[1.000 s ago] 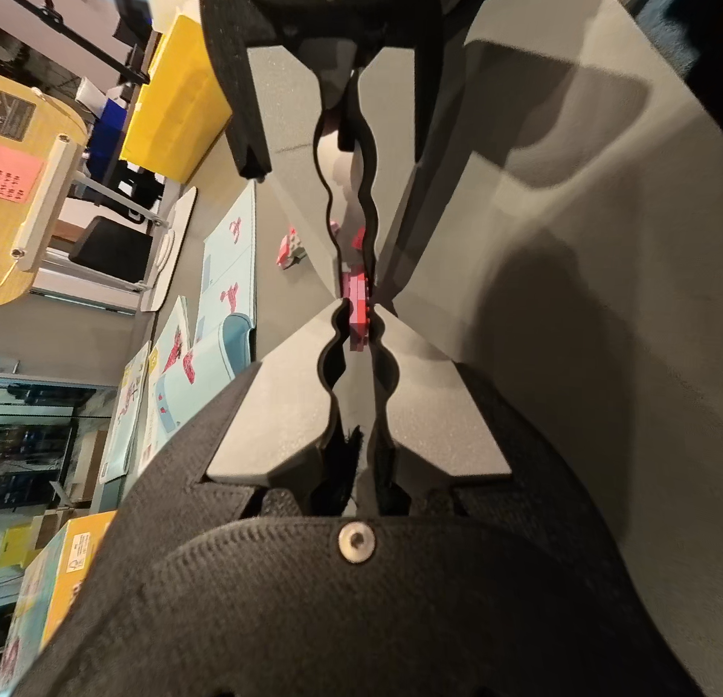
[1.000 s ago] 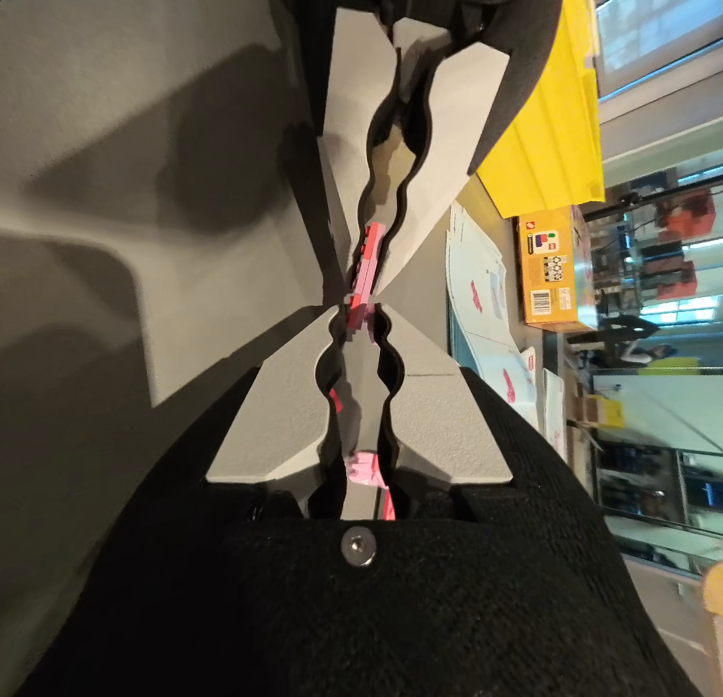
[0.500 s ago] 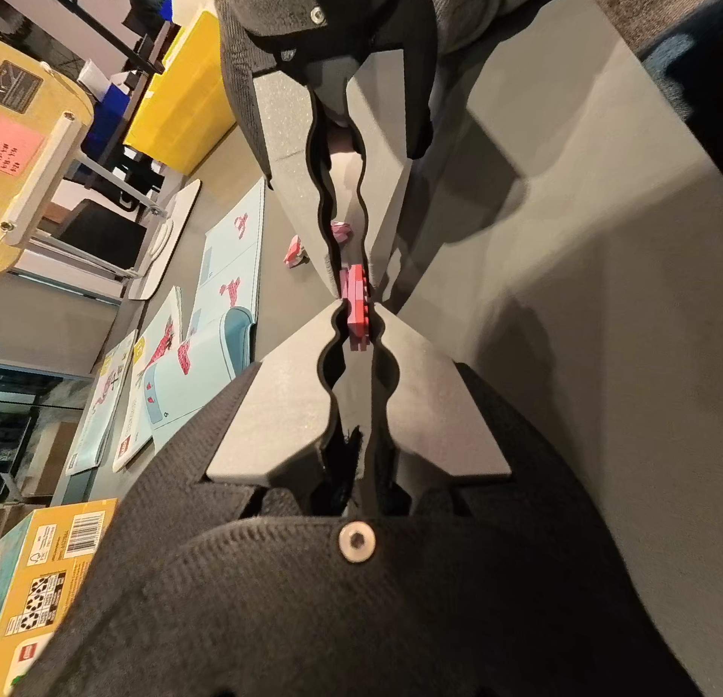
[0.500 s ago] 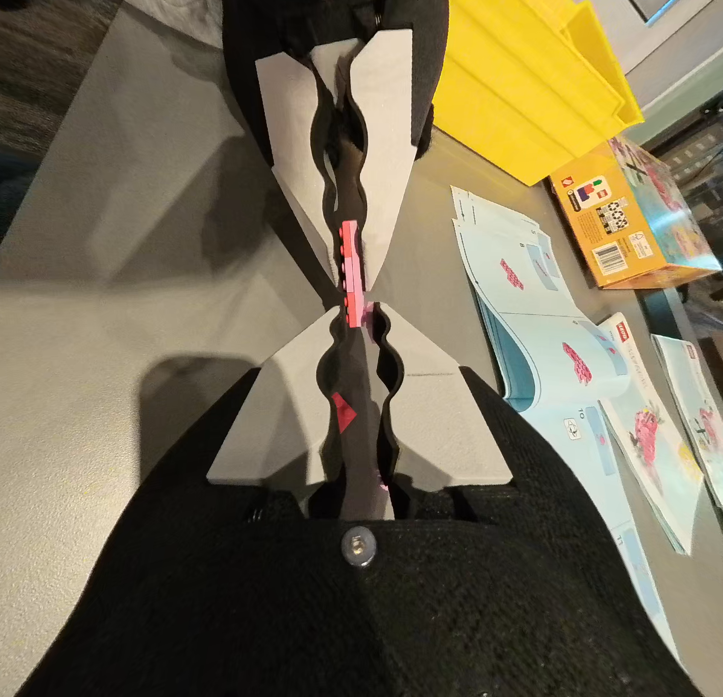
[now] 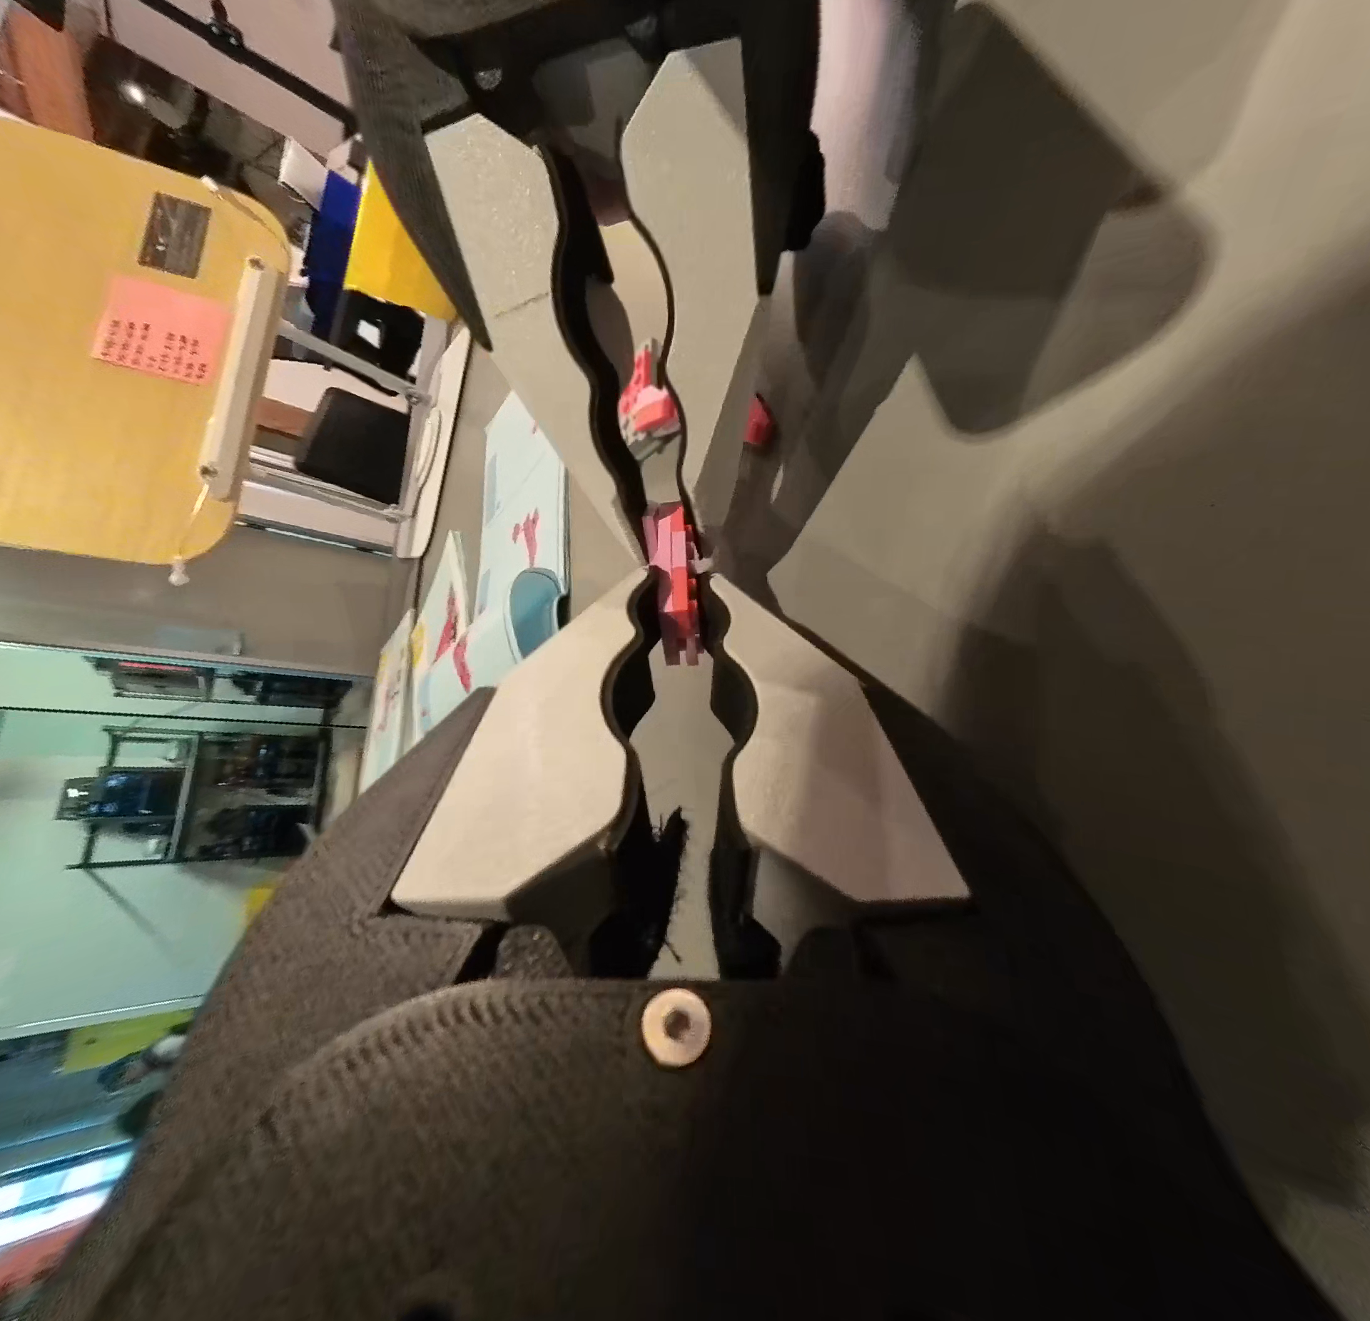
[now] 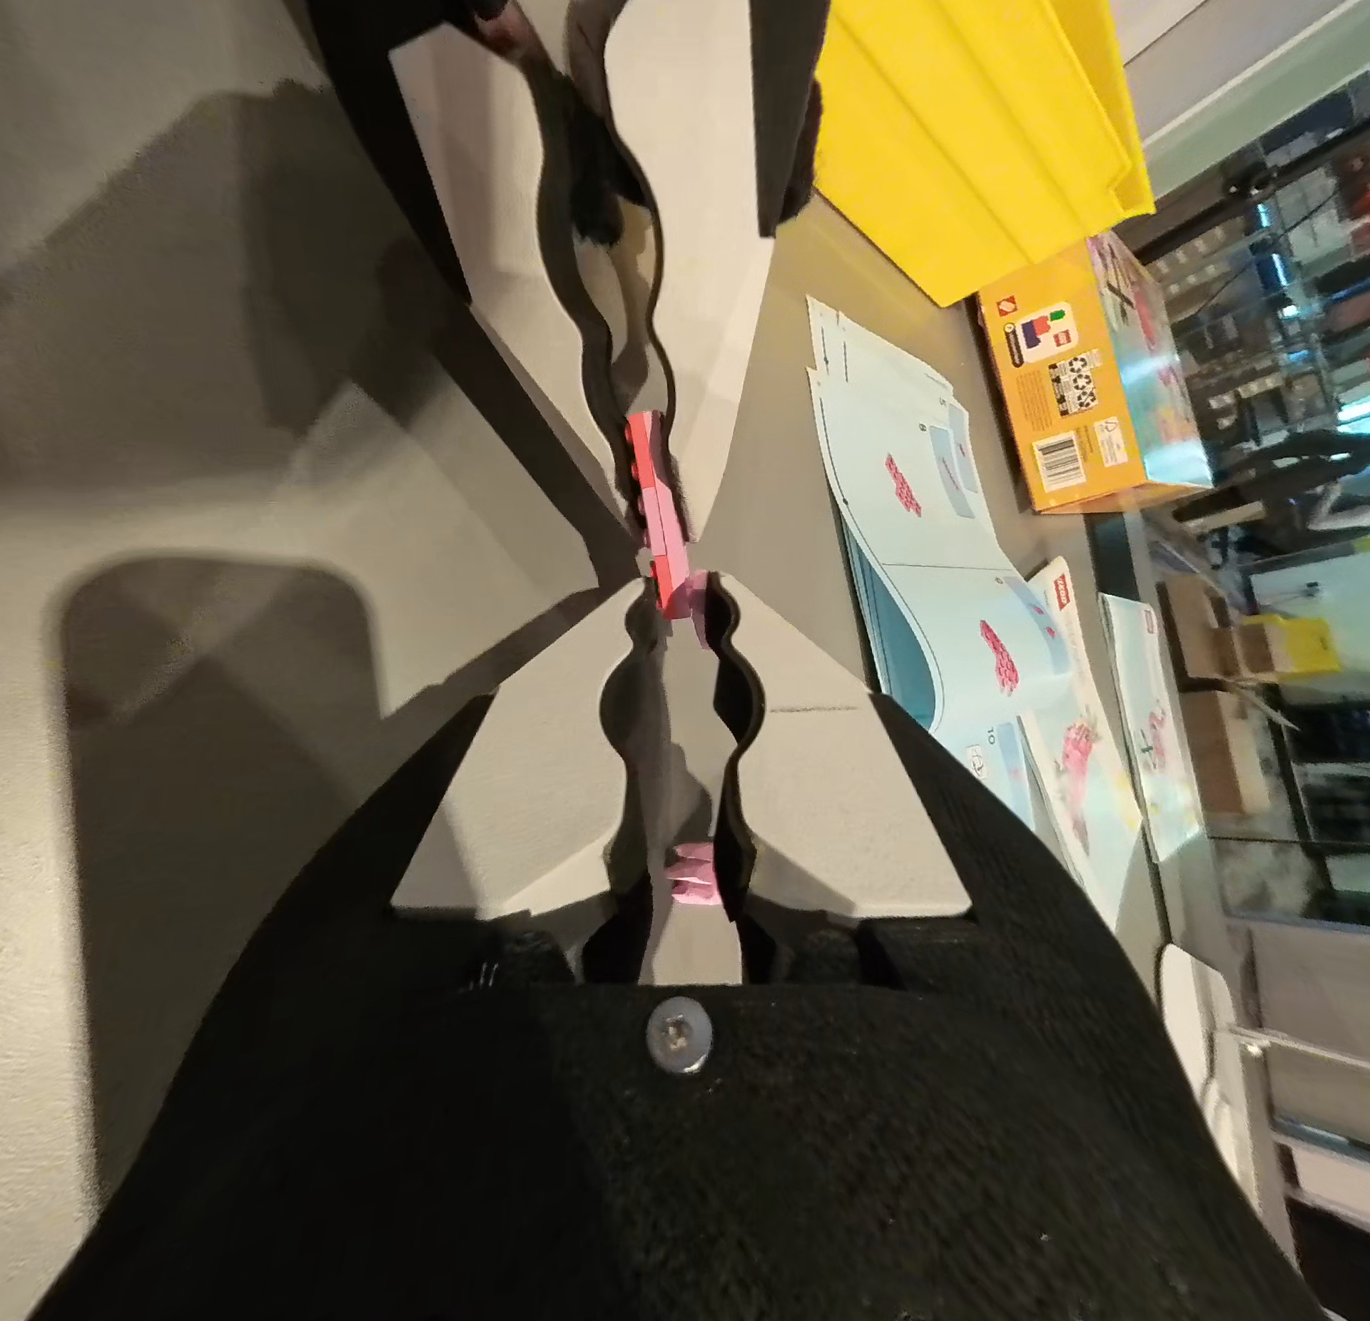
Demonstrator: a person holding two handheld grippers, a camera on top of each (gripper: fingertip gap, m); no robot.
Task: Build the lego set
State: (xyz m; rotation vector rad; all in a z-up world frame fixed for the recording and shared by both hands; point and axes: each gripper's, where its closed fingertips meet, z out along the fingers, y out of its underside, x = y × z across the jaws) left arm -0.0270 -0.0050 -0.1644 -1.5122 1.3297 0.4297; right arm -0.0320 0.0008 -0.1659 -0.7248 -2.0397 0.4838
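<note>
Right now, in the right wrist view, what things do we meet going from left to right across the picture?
Grey table → pink and red lego assembly clamped between both tools → open instruction booklet → orange lego box.

A grey table [image 6: 222, 470] lay under warm light, crossed by hard shadows. Beyond its far edge stood a yellow bin [image 6: 964, 114], and past that glass walls [image 6: 1275, 196] with dim shelving behind them. A pale wooden panel [image 5: 96, 366] stood nearby.
</note>
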